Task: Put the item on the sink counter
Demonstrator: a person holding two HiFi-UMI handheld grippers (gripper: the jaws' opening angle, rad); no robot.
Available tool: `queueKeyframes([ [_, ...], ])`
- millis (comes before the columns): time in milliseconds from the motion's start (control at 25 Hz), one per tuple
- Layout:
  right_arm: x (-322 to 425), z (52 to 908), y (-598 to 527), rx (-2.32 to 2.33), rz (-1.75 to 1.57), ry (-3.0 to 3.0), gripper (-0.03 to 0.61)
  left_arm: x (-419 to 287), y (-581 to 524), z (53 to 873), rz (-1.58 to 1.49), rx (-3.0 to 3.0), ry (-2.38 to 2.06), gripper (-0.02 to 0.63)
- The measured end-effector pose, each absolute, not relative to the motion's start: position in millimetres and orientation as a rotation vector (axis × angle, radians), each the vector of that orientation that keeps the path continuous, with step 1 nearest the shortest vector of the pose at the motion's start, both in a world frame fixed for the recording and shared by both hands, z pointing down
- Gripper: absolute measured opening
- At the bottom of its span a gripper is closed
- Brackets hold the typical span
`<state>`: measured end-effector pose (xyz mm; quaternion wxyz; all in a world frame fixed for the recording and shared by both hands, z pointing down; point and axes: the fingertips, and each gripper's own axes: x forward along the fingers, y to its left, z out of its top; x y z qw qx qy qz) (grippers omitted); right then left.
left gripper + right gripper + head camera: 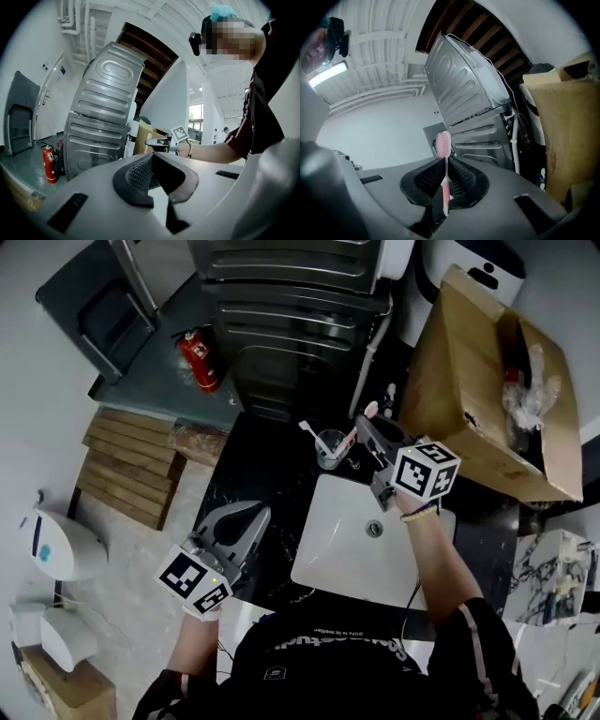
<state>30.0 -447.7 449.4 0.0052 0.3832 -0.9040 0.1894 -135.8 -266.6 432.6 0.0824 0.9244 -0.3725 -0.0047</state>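
A pink toothbrush [369,410] stands upright between the pads of my right gripper [367,432], which is shut on its handle. In the right gripper view the toothbrush [443,154] rises bristle end up out of the right gripper [444,180]. This gripper hovers over the black marble sink counter [267,460] behind the white basin [342,521], just right of a clear cup [330,448] that holds a white toothbrush. My left gripper [258,515] is shut with nothing in it, at the counter's left edge. The left gripper view shows the left gripper [152,176] with its jaws together.
A large cardboard box [478,390] sits on the counter's right end. A ribbed metal appliance [291,306] stands behind the counter, with a red fire extinguisher [199,360] on the floor to its left. A wooden pallet [127,465] lies further left.
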Motion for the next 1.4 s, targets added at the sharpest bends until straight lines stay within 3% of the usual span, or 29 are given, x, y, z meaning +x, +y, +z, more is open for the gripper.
queueKeyframes([
  [400,5.9,548.3,-484.8,1.174,0.8,-2.641,0.049,-171.1,-270.0,456.0,0.03,2.678,-1.173,0.015],
  [920,10.5,576.3,-507.3,1.24,0.811,-2.597,0.051,-171.5,-275.2,473.4,0.03,2.649,-1.161,0.015],
  [1080,7.6,578.3,-503.1,1.223,0.779,-2.578,0.145,-172.7,-273.2,471.5,0.025,2.645,-1.169,0.015],
  [1400,28.3,557.7,-469.0,1.305,0.698,-2.561,0.179,-153.9,-273.5,457.3,-0.005,2.693,-1.118,0.015],
])
